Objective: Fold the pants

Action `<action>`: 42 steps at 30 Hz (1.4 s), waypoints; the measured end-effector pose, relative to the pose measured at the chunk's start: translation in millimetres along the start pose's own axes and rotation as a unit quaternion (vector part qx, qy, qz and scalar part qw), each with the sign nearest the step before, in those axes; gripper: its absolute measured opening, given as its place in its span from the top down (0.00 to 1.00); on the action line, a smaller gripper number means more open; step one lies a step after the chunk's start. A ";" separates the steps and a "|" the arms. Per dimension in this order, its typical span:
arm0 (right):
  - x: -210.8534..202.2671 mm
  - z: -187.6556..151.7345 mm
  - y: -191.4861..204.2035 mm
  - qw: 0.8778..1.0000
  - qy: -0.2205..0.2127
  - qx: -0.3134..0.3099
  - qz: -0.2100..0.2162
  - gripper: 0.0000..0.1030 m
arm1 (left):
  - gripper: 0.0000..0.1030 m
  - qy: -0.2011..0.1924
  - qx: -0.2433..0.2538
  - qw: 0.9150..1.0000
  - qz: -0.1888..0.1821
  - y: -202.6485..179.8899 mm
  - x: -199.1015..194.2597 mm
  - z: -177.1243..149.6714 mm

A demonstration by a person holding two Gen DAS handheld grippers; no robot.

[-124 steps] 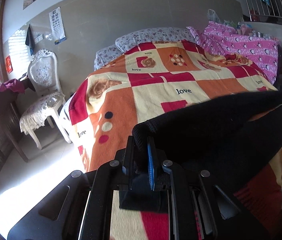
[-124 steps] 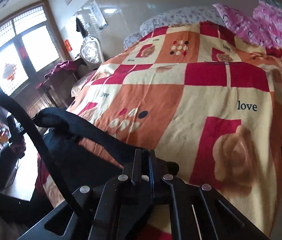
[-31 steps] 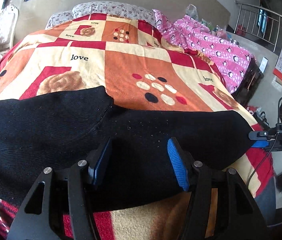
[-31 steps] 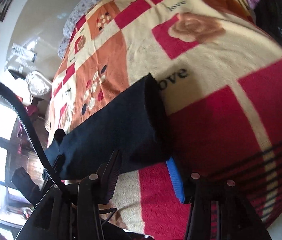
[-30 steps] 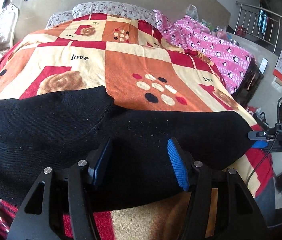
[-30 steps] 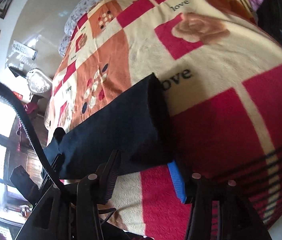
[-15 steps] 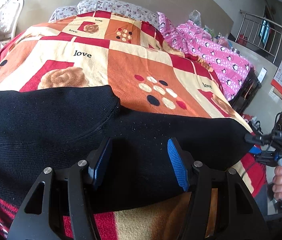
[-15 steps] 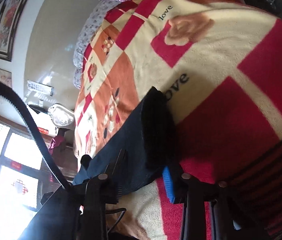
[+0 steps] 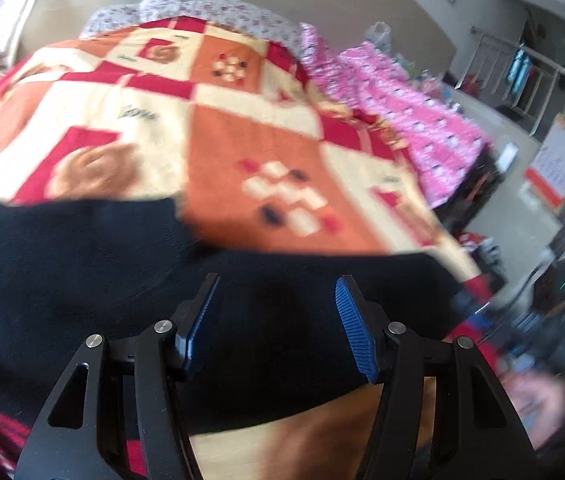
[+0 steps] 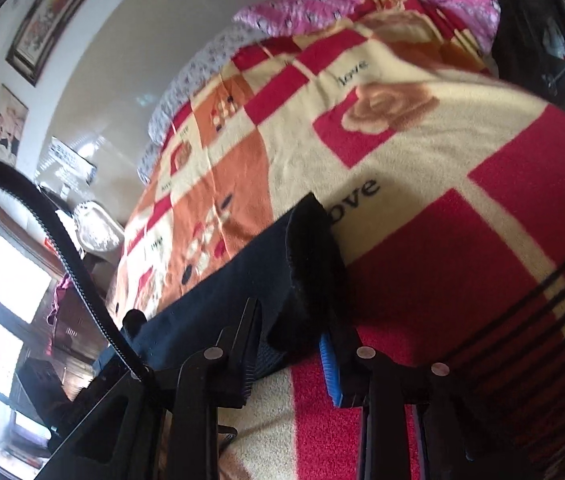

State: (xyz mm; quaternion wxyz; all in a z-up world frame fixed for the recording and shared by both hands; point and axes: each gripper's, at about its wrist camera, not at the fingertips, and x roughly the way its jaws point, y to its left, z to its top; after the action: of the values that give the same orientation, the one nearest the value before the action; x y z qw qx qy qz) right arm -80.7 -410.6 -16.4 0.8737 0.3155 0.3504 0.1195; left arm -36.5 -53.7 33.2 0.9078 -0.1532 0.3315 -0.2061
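Black pants lie flat across the near edge of a bed with a red, orange and cream blanket. My left gripper is open, its blue-padded jaws spread just above the middle of the pants. My right gripper is open at the pants' end, with the thick folded cuff lying between its jaws. The pants run away to the left in the right wrist view. The left wrist view is blurred.
Pillows lie at the head of the bed against the wall. A pink patterned quilt is heaped at the bed's right side. A metal railing and clutter stand on the floor to the right. A white chair stands at the left.
Both grippers let go of the pants earlier and stay open. In the last half second the left gripper has swung, blurring its view; the right gripper has tilted and drawn closer to the cuff.
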 end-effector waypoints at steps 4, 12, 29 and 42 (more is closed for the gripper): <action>4.3 -9.6 10.3 0.997 -0.034 -0.066 -0.025 0.90 | 0.36 0.065 -0.001 0.996 -0.055 -57.6 38.9 38.5; 3.0 -25.1 58.5 0.964 -0.091 -0.239 -0.074 0.91 | 0.36 0.283 0.069 0.954 -0.064 -158.2 137.8 57.6; 14.7 -77.5 125.1 0.878 -0.131 -0.453 -0.084 0.91 | 0.36 0.252 0.205 0.942 0.088 -162.4 127.1 49.9; 32.6 -112.7 181.2 0.827 -0.110 -0.545 -0.079 0.91 | 0.84 0.162 0.056 0.985 0.033 -54.1 70.9 61.5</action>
State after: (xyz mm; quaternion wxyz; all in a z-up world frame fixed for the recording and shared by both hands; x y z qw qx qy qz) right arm -132.3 -203.9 18.6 0.9427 -0.2303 0.1538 0.1859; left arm 39.0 -125.7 62.5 0.8556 -0.0558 0.4671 -0.2158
